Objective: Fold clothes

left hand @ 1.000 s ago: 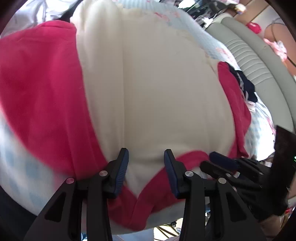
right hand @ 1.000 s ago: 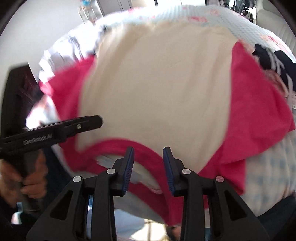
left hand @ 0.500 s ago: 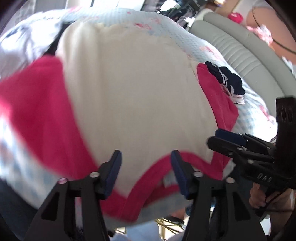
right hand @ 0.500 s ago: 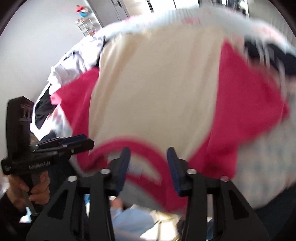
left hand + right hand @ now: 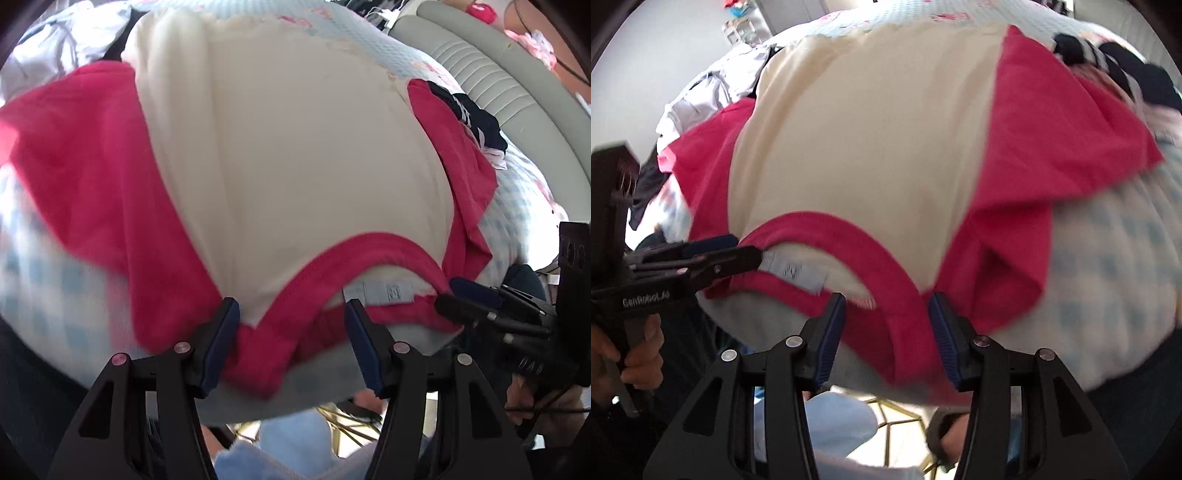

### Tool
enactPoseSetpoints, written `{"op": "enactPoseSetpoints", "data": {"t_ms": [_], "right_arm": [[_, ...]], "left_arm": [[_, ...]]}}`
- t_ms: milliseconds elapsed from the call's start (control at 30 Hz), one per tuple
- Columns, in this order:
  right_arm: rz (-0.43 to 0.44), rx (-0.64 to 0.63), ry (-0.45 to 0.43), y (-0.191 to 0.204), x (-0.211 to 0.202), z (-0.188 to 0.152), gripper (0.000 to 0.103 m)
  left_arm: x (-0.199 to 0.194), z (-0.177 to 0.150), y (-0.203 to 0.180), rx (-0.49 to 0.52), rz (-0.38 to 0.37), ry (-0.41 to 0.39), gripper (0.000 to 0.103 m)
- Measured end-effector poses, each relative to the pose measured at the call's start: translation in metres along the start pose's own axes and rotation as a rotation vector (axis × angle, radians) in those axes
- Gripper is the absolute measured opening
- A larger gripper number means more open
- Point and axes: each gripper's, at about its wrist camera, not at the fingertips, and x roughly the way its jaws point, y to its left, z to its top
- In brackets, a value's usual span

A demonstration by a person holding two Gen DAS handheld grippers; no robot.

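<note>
- Cream-bodied shirt (image 5: 295,166) with pink sleeves lies spread flat on a blue checked bed cover (image 5: 55,288), collar (image 5: 332,273) toward the near edge.
- Left hand-held gripper (image 5: 291,332) stands wide over the collar's left side; cloth lies between its jaws, unpinched.
- Right hand-held gripper (image 5: 886,325) sits half-wide at the collar's right side, pink trim between the jaws, not clamped as far as I can tell.
- Laying out looks done; no fold shows yet, and both sleeves are still spread out.
- Other garments (image 5: 476,122) wait at the far side, unfolded.
</note>
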Motion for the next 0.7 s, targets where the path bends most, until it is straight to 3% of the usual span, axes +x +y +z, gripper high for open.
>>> {"op": "enactPoseSetpoints", "data": {"t_ms": [200, 367, 500, 633, 700], "right_arm": [[0.076, 0.094, -0.037, -0.017, -0.034, 0.010, 0.048], [0.013, 0.045, -0.089, -0.006, -0.041, 0.033, 0.048], [0.023, 0.128, -0.065, -0.023, -0.040, 0.027, 0.048], [-0.046, 0.182, 0.011, -0.042, -0.027, 0.009, 0.049], [-0.023, 0.265, 0.042, -0.058, -0.024, -0.006, 0.049]], "left_arm": [[-0.019, 0.017, -0.020, 0.099, -0.054, -0.071, 0.061], [-0.002, 0.030, -0.035, 0.089, -0.055, -0.043, 0.061], [0.031, 0.018, -0.050, 0.033, -0.024, 0.035, 0.062], [0.022, 0.000, -0.041, 0.014, -0.043, 0.020, 0.062], [0.015, -0.002, -0.039, 0.012, -0.056, 0.020, 0.062]]}}
